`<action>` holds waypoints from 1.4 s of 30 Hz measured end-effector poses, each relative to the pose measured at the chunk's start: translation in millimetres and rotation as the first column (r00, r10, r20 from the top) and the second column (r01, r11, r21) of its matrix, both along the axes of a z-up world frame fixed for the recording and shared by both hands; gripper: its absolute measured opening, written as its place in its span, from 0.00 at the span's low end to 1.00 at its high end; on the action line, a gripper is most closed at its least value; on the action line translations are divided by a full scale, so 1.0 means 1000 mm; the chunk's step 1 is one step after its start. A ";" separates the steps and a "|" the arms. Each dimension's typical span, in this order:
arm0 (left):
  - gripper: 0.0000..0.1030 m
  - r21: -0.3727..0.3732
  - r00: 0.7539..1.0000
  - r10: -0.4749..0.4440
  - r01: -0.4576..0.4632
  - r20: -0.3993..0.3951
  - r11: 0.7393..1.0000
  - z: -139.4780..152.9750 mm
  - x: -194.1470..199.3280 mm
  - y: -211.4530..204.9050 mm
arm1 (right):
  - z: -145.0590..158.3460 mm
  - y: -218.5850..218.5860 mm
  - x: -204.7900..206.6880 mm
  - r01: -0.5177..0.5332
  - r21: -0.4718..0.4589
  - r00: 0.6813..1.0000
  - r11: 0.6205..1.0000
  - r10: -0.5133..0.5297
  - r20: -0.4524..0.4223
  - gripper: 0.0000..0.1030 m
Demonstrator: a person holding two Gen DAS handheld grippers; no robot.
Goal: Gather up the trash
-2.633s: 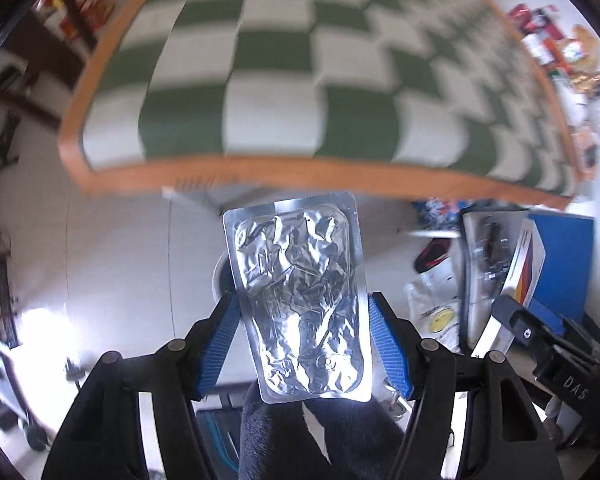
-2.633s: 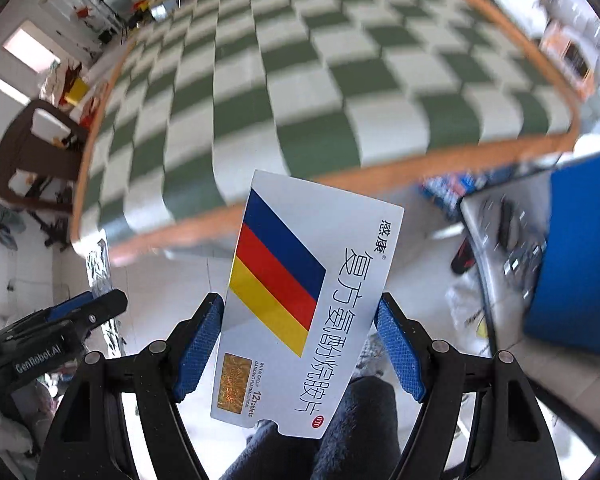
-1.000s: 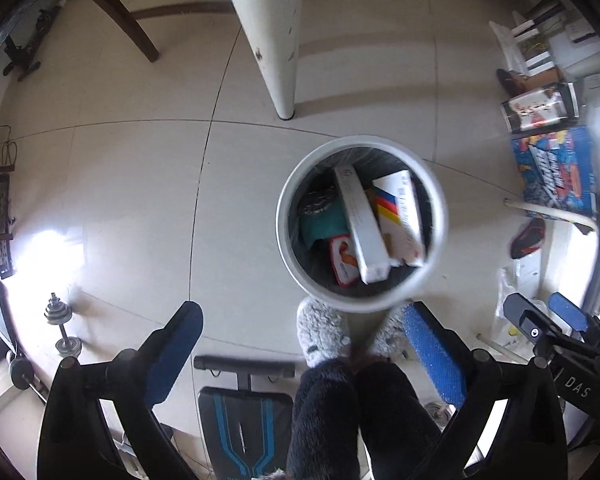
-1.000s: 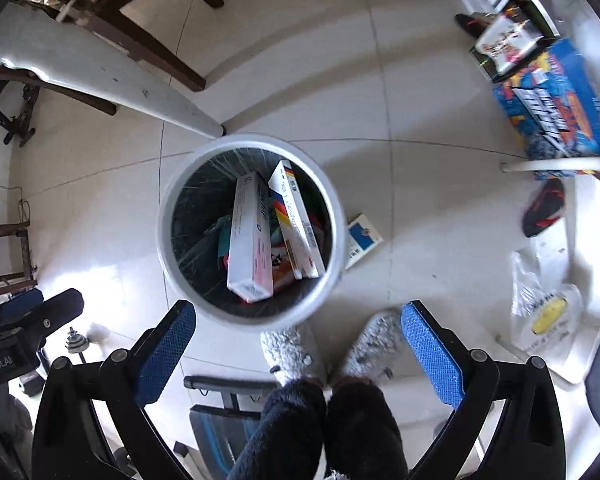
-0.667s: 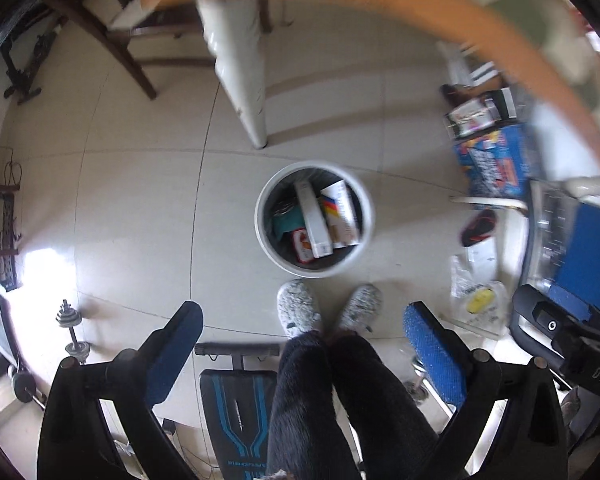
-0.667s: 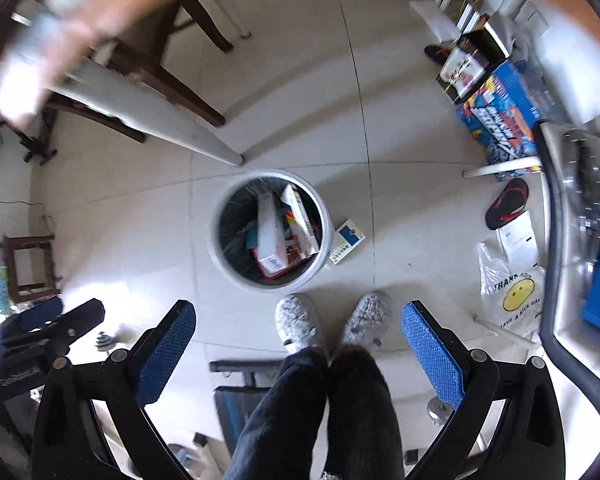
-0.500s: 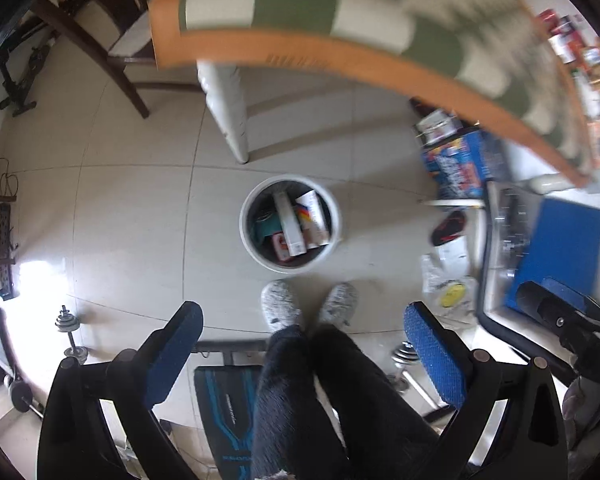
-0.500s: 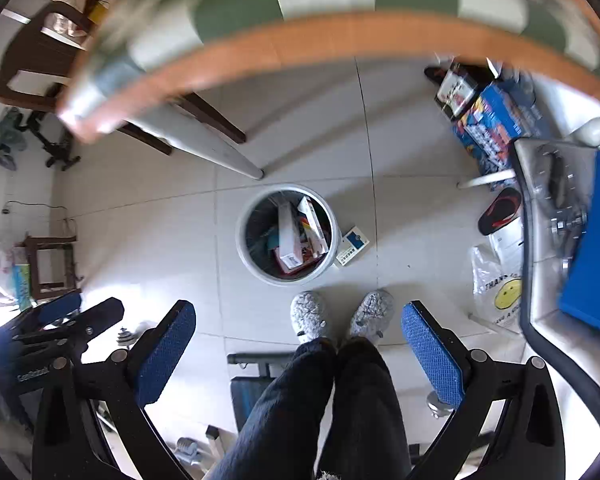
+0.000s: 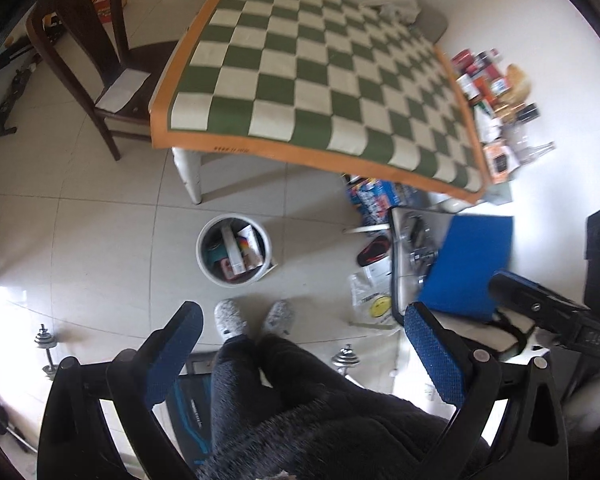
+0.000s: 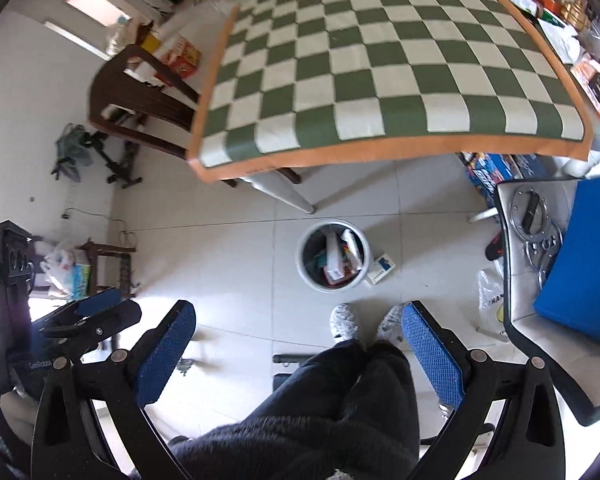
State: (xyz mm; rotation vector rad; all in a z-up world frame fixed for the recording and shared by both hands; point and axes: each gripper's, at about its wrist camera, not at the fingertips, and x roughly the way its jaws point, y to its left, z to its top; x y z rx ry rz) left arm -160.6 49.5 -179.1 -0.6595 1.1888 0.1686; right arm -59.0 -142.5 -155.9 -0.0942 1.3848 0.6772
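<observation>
A white round trash bin (image 9: 204, 258) stands on the tiled floor in front of my feet, holding several boxes and packets; it also shows in the right wrist view (image 10: 305, 270). A small blue-and-white box (image 10: 381, 268) lies on the floor beside the bin. My left gripper (image 9: 300, 336) is open and empty, high above the floor. My right gripper (image 10: 298, 334) is open and empty too. The green-and-white checkered table (image 9: 320, 72) has a bare top in both views (image 10: 380, 60).
A dark wooden chair (image 9: 92, 52) stands left of the table. Boxes and packets (image 9: 496, 92) crowd the floor right of the table. A chair with a blue cushion (image 10: 580, 256) is at the right. Dumbbells (image 9: 46, 344) and a bench lie near my legs.
The foil blister pack and the striped medicine box left my grippers and are in the bin. Both grippers opened and rose from just above the bin to well above the table.
</observation>
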 end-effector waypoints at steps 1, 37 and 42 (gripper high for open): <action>1.00 -0.012 1.000 0.002 -0.002 0.014 1.000 0.007 -0.002 -0.001 | 0.008 -0.001 -0.004 -0.006 0.009 1.000 1.000 0.006 -0.004 1.00; 1.00 -0.059 0.996 0.053 -0.049 0.077 0.997 0.049 -0.027 -0.017 | 0.051 0.001 -0.025 -0.136 0.038 0.990 0.990 0.138 -0.042 1.00; 1.00 -0.057 0.996 0.056 -0.051 0.076 0.997 0.049 -0.027 -0.017 | 0.050 0.001 -0.026 -0.139 0.039 0.989 0.990 0.140 -0.046 1.00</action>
